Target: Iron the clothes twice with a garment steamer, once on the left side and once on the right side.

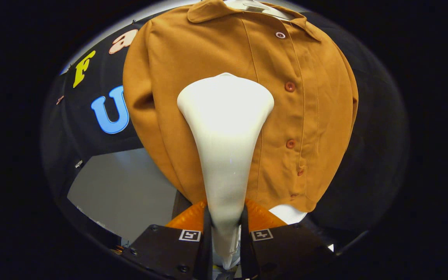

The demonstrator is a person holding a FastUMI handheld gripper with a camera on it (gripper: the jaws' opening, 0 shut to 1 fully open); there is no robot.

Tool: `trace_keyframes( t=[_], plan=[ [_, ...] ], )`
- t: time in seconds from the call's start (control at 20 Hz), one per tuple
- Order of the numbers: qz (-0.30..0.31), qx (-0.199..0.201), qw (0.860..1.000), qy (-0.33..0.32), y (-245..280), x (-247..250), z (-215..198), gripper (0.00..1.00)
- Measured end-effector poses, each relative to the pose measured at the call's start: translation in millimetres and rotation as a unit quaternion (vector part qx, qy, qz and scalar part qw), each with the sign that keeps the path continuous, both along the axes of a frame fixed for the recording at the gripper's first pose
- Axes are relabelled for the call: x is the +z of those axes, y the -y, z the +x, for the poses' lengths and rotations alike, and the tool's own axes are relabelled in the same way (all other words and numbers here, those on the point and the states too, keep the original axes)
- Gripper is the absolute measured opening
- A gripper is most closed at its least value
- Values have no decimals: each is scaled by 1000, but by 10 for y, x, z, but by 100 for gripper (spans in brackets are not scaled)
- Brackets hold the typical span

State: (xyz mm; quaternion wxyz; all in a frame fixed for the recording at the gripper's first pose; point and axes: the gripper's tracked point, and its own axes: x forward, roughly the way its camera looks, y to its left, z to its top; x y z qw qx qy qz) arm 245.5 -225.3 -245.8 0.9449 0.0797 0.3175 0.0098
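1. Currently the steamer (225,128) is clamped by its narrow handle between both fingers of the tool (225,221); its wide head is held up at mid-chest of the shirt (243,97), which hangs on a hanger (255,7) just beyond.
2. Whether head and cloth are touching cannot be told from this angle.
3. Slip risk: the handle is smooth and tapered, w/ the grip low down, so the head could be tipped or twisted if pressed hard on the fabric.
4. Button snag: the placket buttons (290,86) sit just right of the head; they could be caught on a right-side pass.
5. Swing risk: the shirt hangs free, so it may be pushed away or turned on the hanger, leaving patches unsteamed.
6. Coverage: the left sleeve area could be missed if the stroke is kept too central.
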Motion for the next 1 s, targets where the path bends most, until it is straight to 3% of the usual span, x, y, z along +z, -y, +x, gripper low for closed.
trace_keyframes(
  t=[0.5, 1.0],
  plan=[
    [20, -8, 994, -104, 17, -968, -373, 32],
    [28, -27, 989, -142, 48, -1164, -787, 32]
  ],
)
